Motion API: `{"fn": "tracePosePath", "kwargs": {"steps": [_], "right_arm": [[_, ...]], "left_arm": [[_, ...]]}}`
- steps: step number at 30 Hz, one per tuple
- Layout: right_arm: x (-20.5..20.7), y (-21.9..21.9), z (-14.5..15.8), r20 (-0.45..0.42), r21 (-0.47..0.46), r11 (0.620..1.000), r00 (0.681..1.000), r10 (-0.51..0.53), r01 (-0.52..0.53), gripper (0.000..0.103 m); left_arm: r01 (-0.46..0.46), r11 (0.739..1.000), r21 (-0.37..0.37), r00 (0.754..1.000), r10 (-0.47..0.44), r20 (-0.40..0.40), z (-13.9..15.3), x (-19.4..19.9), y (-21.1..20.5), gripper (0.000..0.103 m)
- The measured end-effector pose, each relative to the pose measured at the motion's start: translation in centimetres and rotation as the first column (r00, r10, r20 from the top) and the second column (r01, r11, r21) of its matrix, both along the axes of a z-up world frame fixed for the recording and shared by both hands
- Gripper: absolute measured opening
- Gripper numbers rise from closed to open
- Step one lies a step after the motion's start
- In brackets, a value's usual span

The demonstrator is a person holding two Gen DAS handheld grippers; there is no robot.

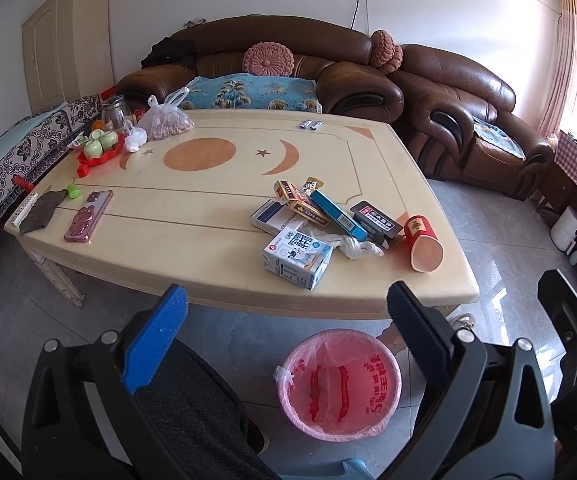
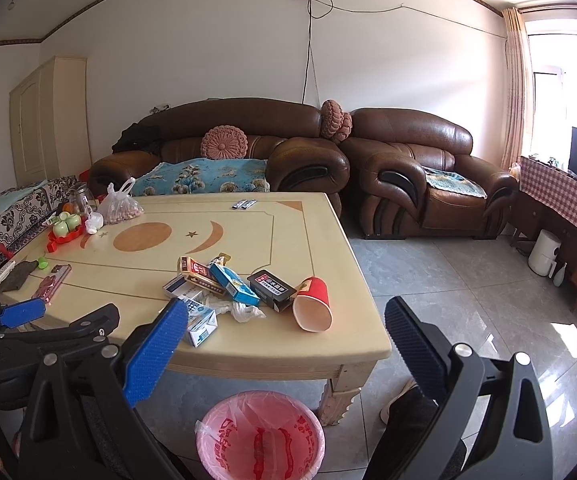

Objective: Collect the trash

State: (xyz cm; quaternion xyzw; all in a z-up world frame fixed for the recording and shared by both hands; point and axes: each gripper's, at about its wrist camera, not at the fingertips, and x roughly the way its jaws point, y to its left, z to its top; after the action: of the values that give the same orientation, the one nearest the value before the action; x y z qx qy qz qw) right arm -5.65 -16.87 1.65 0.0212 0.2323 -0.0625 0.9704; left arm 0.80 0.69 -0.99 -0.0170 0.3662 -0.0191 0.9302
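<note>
Both the left gripper (image 1: 284, 312) and right gripper (image 2: 286, 328) hang spread apart and empty, the pink plastic-lined round wastebasket (image 1: 340, 384) at six o'clock below them, the littered cartons and red paper cup (image 2: 313, 304) at twelve o'clock on the cream wooden table (image 1: 208, 248).

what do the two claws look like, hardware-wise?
Both match: left claw and right claw have black angular frames with silver rivets. Each pairs one bright blue stippled pad with one dark navy ribbed pad. No cables or markings are visible.

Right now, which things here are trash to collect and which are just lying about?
For the job: milk carton, red cup, blue box, black box, crumpled plastic, bin.
Lying about: phone, nut bag, tea set.
</note>
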Motion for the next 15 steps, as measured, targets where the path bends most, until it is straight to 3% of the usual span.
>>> {"fn": "tracePosePath", "kwargs": {"steps": [15], "right_arm": [[3.6,-2.6,-2.7,-0.052,0.007,1.0,0.999,0.002,-0.002,0.097]], "left_arm": [[0.031,0.999,-0.017,0.994,-0.033,-0.103,-2.9,3.7,1.7,0.098]]}}
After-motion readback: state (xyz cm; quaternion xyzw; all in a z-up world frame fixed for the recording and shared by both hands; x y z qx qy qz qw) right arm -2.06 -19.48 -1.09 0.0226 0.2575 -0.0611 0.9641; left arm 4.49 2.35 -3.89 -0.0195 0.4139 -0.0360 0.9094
